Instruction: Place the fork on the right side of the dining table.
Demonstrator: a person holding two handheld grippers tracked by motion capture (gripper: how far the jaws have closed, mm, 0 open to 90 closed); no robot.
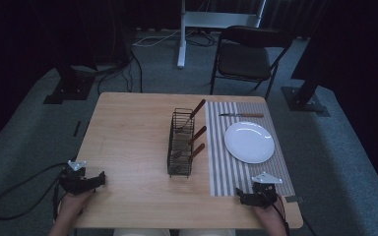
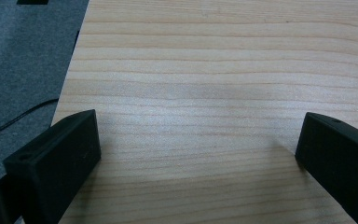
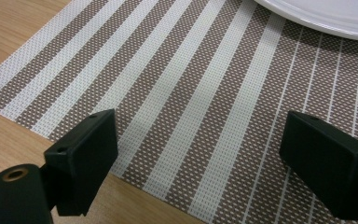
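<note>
The left tool (image 1: 89, 181) is seen in the high view at the near left corner of the counter (image 1: 133, 137), held by a hand (image 1: 71, 204) that comes in from the bottom edge. In the left gripper view (image 2: 196, 149) its jaws are spread wide, with nothing but bare wood grain between them.

The right tool (image 1: 248, 197) is held at the near right of the counter, over the near edge of a striped mat (image 1: 219, 162). In the right gripper view (image 3: 200, 154) its jaws are likewise wide apart, nothing is gripped, and the brown and white stripes of the mat (image 3: 191, 93) are seen between them.

The nearest thing to the right tool is a white plate (image 1: 249, 142), which is set on the mat, farther from the person than the tool and apart from it. Its rim (image 3: 326, 16) is caught at the top right of the right gripper view, beyond the jaw tips and untouched.

A knife (image 1: 241, 115) with a wooden handle is laid across the far end of the mat, beyond the plate. A black wire rack (image 1: 180, 143) is stood just left of the mat, near the middle of the counter, with three wooden handles (image 1: 197, 135) leaning out of it towards the mat. The rack lies between the two tools and well apart from both.
</note>
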